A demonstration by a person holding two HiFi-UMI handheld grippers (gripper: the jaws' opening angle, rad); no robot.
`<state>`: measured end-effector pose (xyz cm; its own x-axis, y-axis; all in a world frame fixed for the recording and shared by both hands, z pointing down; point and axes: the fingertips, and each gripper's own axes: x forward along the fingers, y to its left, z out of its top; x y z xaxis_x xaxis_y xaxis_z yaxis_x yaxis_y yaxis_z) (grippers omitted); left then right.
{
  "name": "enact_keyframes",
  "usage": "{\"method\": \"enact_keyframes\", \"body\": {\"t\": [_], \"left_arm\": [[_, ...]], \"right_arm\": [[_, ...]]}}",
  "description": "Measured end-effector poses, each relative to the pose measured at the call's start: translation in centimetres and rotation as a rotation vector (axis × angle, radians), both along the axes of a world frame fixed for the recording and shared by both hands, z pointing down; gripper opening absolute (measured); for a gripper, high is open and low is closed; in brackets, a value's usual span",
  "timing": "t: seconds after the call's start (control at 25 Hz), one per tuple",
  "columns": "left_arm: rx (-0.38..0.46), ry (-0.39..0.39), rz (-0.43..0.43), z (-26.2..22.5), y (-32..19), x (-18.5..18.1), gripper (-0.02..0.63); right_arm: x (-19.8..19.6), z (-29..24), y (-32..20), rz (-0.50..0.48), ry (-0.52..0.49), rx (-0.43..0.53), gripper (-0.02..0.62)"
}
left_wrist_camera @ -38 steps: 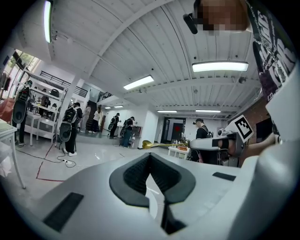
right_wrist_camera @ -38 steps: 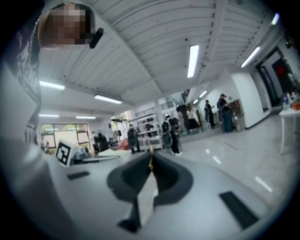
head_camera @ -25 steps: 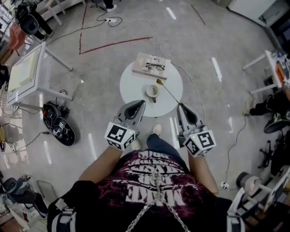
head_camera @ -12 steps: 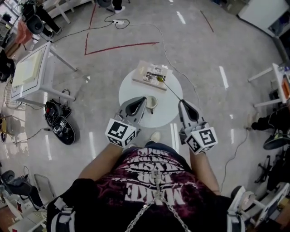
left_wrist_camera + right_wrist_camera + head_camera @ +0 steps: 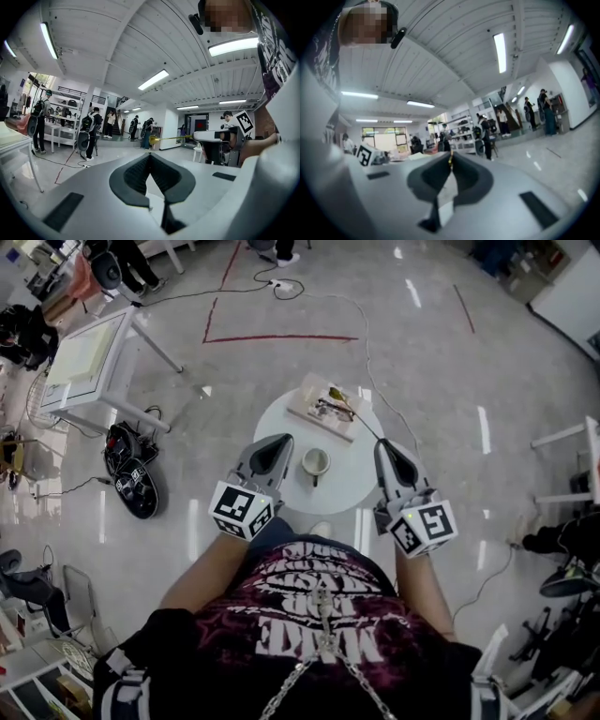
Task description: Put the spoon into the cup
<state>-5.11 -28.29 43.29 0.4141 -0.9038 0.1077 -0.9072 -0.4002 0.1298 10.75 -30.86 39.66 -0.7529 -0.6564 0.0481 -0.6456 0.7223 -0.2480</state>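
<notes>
Right gripper (image 5: 383,442): fingers clamped tight on the thin end of the spoon's handle; a gold sliver shows in the seam between them in the right gripper view
Spoon (image 5: 357,416): gold, long and slender; sticks out roughly level from the right gripper; in the head view its bowl lies over the book; outside the cup
Cup (image 5: 316,463): pale, upright on the round white table (image 5: 349,482); between the two grippers in the head view
Left gripper (image 5: 277,440): fingers together with nothing between them; just left of the cup
Book (image 5: 314,399): at the table's far edge; a pair of glasses (image 5: 335,409) rests on it
</notes>
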Motion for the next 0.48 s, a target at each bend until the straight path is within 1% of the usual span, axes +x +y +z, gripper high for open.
{"method": "enact_keyframes", "body": {"t": [0.24, 0.48], "left_arm": [[0.002, -0.012, 0.0, -0.8, -0.4, 0.5, 0.029], [-0.042, -0.045, 0.019, -0.4, -0.4, 1.0, 0.029]], "right_arm": [[0.3, 0.2, -0.4, -0.019, -0.025, 0.002, 0.035], [0.5, 1.5, 0.3, -0.02, -0.05, -0.04, 0.035]]}}
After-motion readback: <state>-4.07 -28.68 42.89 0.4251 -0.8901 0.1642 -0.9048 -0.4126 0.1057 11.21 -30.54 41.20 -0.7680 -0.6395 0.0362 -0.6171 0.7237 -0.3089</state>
